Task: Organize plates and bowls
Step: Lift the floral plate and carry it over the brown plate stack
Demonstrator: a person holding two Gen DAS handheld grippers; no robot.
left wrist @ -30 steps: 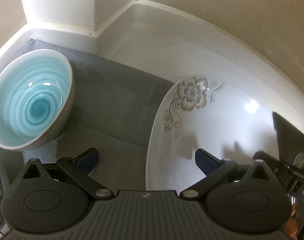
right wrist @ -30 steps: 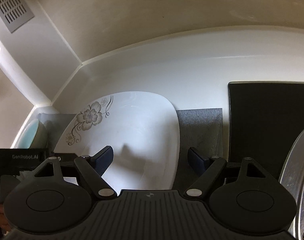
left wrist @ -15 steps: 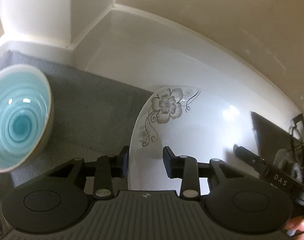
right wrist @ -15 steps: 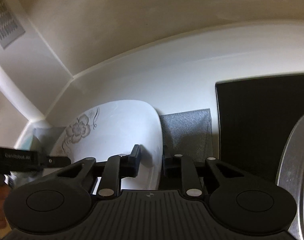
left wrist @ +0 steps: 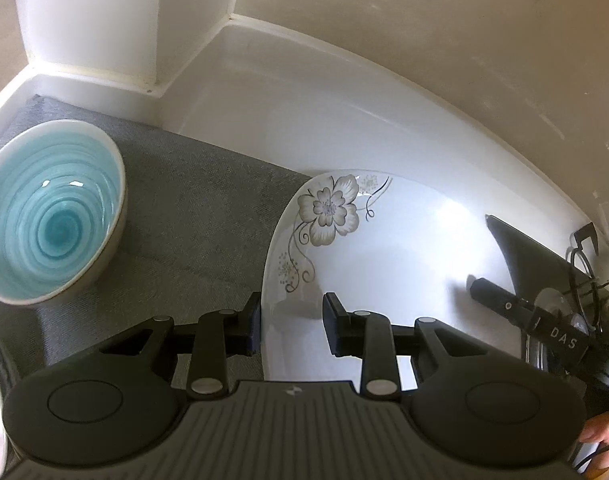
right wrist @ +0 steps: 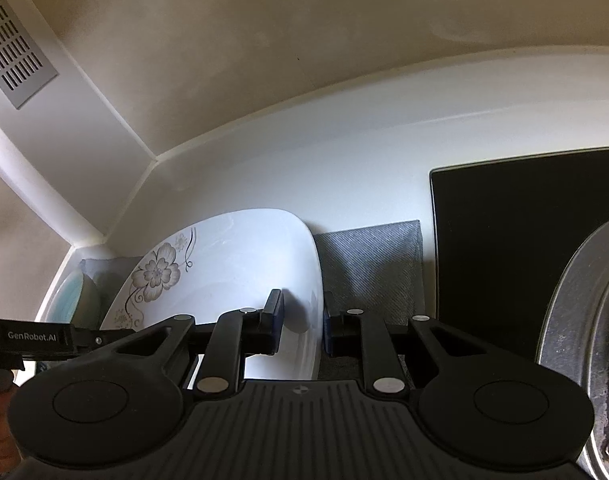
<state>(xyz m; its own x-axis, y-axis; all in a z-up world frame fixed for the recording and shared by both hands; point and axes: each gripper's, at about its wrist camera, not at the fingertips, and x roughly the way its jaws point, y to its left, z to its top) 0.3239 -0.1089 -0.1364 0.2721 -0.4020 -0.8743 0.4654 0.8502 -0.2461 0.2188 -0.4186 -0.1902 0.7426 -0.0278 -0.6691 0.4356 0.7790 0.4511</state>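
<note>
Crockery here comes to two pieces: we count one white flowered plate point(left wrist: 384, 248) and one turquoise bowl point(left wrist: 48, 216), both on a grey mat point(left wrist: 200, 216), well apart. Our left gripper point(left wrist: 291, 326) straddles the plate's left rim, jaws narrow; our right gripper point(right wrist: 300, 322) straddles its right rim likewise. Whether either truly pinches, we cannot tell. A black hob point(right wrist: 516, 220) and steel pot point(right wrist: 576, 320) crowd the right.
</note>
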